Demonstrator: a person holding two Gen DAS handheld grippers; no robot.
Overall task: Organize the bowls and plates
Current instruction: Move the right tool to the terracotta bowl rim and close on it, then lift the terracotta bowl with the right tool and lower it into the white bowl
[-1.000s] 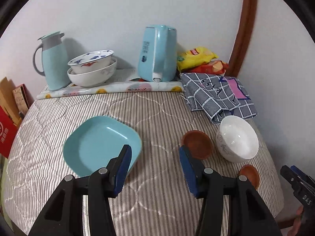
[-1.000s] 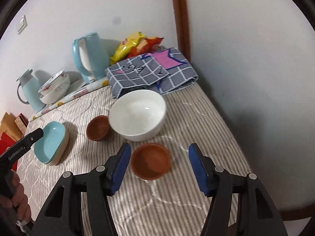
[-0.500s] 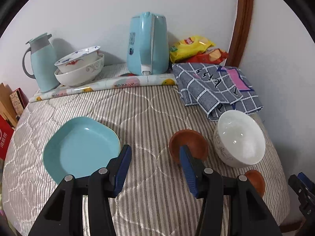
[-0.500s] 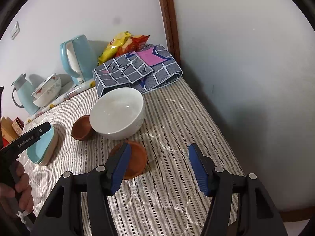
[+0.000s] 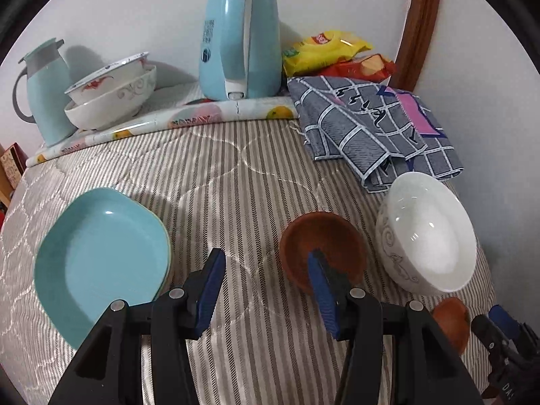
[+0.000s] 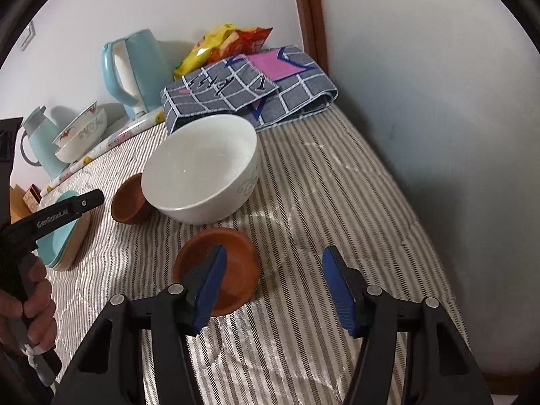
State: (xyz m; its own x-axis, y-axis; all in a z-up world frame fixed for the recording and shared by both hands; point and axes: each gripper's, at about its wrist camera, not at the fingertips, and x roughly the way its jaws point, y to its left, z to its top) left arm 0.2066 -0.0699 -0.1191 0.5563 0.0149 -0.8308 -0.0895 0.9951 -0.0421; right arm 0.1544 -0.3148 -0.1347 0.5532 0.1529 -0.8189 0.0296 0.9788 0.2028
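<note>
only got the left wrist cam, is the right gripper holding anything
observer: No. The right gripper is open with nothing between its fingers. In its own view, its left finger overlaps the small brown dish.
operator: anything in that dish
observer: It looks empty, a shallow brown saucer lying flat on the striped cloth.
operator: is the teal plate just one plate
observer: No. Side-on it is a stack: teal plates sitting on a cream plate at the bottom.
</note>
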